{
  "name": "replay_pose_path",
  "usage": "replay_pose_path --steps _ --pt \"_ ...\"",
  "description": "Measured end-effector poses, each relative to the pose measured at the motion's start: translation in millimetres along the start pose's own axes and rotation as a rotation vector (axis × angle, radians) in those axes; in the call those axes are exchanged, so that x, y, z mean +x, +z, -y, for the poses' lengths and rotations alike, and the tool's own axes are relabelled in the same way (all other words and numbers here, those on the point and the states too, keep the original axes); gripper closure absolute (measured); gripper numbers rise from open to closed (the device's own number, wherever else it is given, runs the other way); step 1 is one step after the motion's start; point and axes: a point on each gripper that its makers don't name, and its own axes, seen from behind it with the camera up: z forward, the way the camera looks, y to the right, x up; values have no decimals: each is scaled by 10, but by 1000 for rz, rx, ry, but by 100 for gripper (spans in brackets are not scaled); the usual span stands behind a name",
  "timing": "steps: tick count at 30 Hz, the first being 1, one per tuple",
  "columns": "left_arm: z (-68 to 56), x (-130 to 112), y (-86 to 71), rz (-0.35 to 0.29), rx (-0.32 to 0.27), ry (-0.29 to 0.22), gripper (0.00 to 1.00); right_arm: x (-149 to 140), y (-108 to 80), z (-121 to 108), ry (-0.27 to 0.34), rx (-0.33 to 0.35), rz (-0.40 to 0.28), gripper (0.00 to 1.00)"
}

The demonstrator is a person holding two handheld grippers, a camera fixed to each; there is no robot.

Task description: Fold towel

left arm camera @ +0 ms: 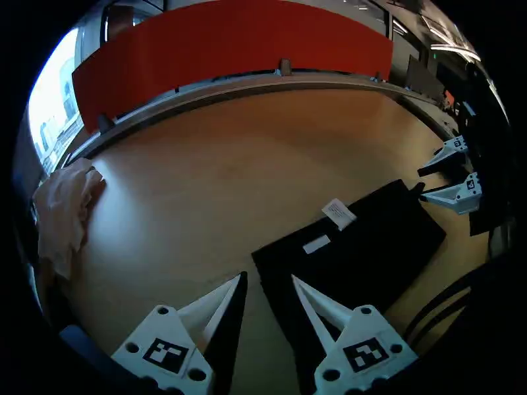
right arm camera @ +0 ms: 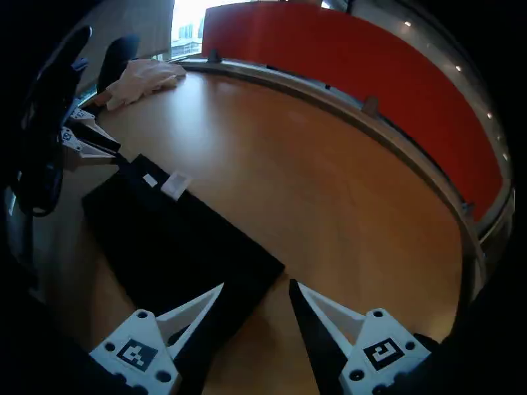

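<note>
A black towel [left arm camera: 369, 250] lies folded into a long rectangle on the wooden table [left arm camera: 230, 164], with two white tags [left arm camera: 338, 212] on its top. My left gripper [left arm camera: 267, 276] stands open at the towel's near corner, the cloth edge lying between its fingers. In the left gripper view my right gripper [left arm camera: 423, 183] is open at the towel's far end. The right gripper view shows the towel [right arm camera: 171, 243] from the other end. There my right gripper [right arm camera: 257, 284] is open over its near corner, and my left gripper [right arm camera: 118, 151] is open at the far end.
A crumpled pale pink cloth [left arm camera: 62, 210] lies near the table's edge, also seen far off [right arm camera: 141, 82]. A red partition [left arm camera: 230, 39] runs along the table's curved back rim [right arm camera: 395, 131]. A dark chair [right arm camera: 118, 52] stands beyond the cloth.
</note>
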Motion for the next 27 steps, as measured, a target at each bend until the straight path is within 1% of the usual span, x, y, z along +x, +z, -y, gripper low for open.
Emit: replay_pose_path --steps 3,4,6,9,10,12,23,27 --pt "32 38 -26 -8 10 -3 47 21 -20 -39 1 -12 -7 33" --pt "37 48 -41 -10 10 -5 43 30 -31 -52 3 -16 -10 31" --pt "41 57 -64 -11 8 -9 32 45 -53 -71 6 -21 -15 22" --pt "29 41 -85 -5 -4 -20 18 61 -95 -83 13 -23 -25 6" --pt "24 33 -87 -3 -7 -26 13 62 -111 -83 14 -23 -27 3" --pt "14 23 -93 -2 -10 -33 3 58 -138 -81 16 -24 -30 3" --pt "-40 -33 -210 -11 -7 -33 3 -36 -292 17 26 -15 -38 3" --pt "-47 -79 -288 -16 -1 -48 4 -76 -366 69 28 -13 -47 3"
